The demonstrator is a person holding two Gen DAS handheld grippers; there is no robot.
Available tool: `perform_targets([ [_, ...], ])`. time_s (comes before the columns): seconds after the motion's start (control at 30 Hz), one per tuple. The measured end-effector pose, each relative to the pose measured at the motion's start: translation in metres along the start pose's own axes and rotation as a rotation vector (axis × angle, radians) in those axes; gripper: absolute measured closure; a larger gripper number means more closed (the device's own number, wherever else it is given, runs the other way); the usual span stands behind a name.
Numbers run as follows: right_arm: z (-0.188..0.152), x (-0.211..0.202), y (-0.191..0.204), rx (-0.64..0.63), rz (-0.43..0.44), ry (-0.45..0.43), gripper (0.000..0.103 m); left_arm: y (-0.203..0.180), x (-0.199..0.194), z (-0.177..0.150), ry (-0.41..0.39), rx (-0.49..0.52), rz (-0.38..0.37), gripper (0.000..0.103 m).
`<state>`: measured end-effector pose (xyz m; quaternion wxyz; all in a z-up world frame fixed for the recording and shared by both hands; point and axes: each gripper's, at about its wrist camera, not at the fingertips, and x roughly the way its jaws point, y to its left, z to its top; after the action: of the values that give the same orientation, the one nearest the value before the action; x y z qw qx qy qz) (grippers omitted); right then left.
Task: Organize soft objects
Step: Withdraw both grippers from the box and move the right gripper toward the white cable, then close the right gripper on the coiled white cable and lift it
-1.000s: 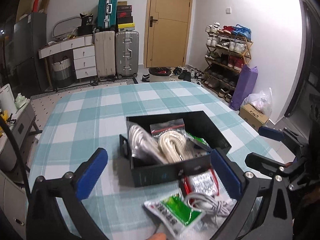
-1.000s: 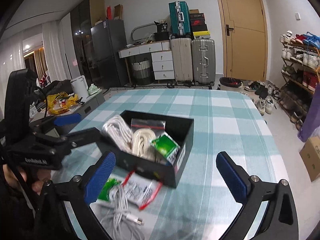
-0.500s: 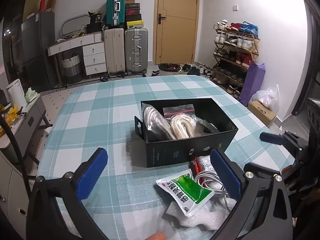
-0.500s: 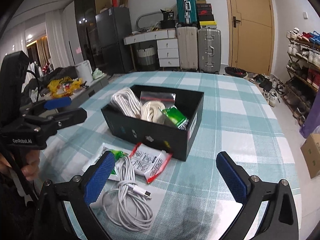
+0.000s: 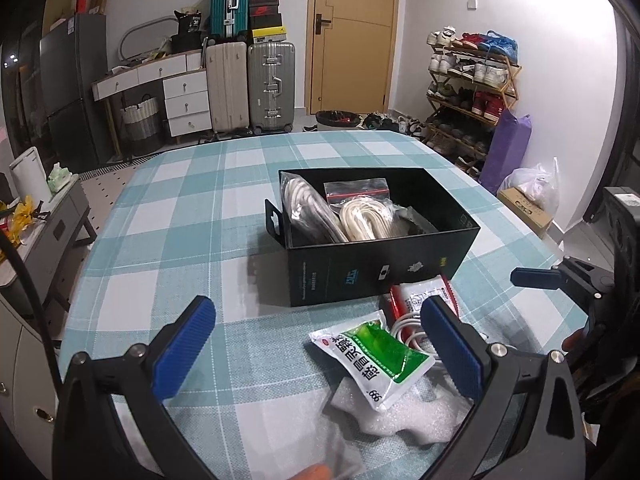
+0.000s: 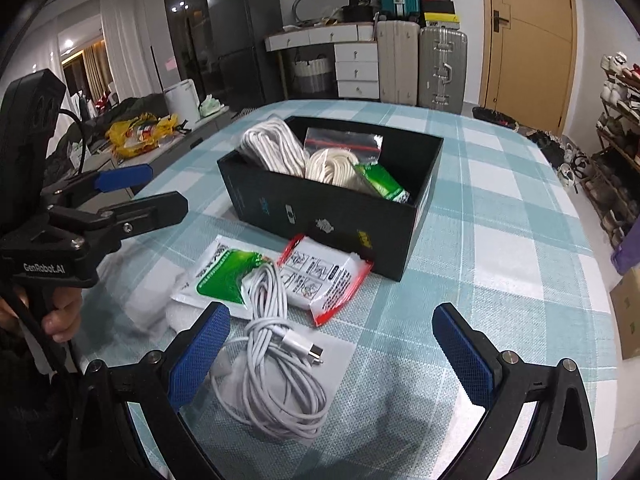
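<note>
A black box [image 5: 464, 222] [image 6: 332, 208] on the checked tablecloth holds bagged white cords [image 6: 276, 152] and a green sachet [image 6: 382, 182]. In front of it lie a green-and-white sachet [image 5: 374, 358] [image 6: 220, 276], a red-edged white packet [image 6: 324, 276] [image 5: 420, 294], a loose white cable coil [image 6: 276, 356] and white foam [image 5: 400, 412]. My left gripper [image 5: 316, 352] is open and empty, just left of the green sachet. My right gripper [image 6: 332, 356] is open and empty, above the cable coil.
The table [image 5: 180, 216] carries a teal-and-white checked cloth; its right edge drops to the floor. Suitcases [image 5: 248, 84], drawers and a shoe rack [image 5: 468, 92] stand beyond. The left gripper [image 6: 120, 196] shows at the left of the right wrist view.
Both grippers have pulled back and down from the box toward the near table edge, so the loose packets, cable and foam now lie closer between the fingers. Both stayed open.
</note>
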<state>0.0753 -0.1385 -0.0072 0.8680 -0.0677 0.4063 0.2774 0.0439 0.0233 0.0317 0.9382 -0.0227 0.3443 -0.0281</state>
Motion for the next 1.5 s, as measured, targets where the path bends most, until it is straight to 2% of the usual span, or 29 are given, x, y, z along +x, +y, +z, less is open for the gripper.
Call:
perform_targets([
  [0.17, -0.005, 0.001, 0.005, -0.063, -0.011, 0.017, 0.0, 0.002, 0.001, -0.002, 0.006, -0.025, -0.016, 0.0],
  [0.43, -0.01, 0.009, 0.006, -0.087, -0.013, 0.058, 0.001, 0.002, 0.003, -0.005, 0.017, -0.017, -0.008, 0.0],
  [0.57, -0.012, 0.015, 0.006, -0.089, -0.04, 0.085, 0.0, 0.004, 0.005, -0.006, 0.022, -0.016, 0.001, 0.0],
  [0.93, -0.015, 0.021, 0.01, -0.101, -0.023, 0.087, 0.003, 0.007, 0.009, -0.008, 0.038, -0.019, 0.001, 0.0],
  [0.97, -0.016, 0.021, 0.011, -0.103, -0.021, 0.086, 0.004, 0.007, 0.009, -0.008, 0.039, -0.017, 0.002, 0.0],
  [1.03, -0.016, 0.023, 0.012, -0.103, -0.008, 0.09, 0.017, 0.007, 0.009, -0.008, 0.041, -0.017, 0.006, 0.0],
  [1.17, -0.017, 0.025, 0.011, -0.095, 0.032, 0.089, 0.029, 0.007, 0.01, -0.008, 0.042, -0.018, 0.003, 0.0],
  [1.33, -0.018, 0.027, 0.015, -0.1, 0.086, 0.096, 0.051, 0.006, 0.011, -0.009, 0.048, -0.012, 0.003, 0.0],
  [1.4, -0.018, 0.028, 0.016, -0.103, 0.082, 0.103, 0.057, 0.006, 0.011, -0.009, 0.049, -0.011, 0.001, 0.0],
  [1.5, -0.017, 0.027, 0.014, -0.097, 0.087, 0.103, 0.058, 0.006, 0.011, -0.009, 0.049, -0.009, 0.002, 0.0],
])
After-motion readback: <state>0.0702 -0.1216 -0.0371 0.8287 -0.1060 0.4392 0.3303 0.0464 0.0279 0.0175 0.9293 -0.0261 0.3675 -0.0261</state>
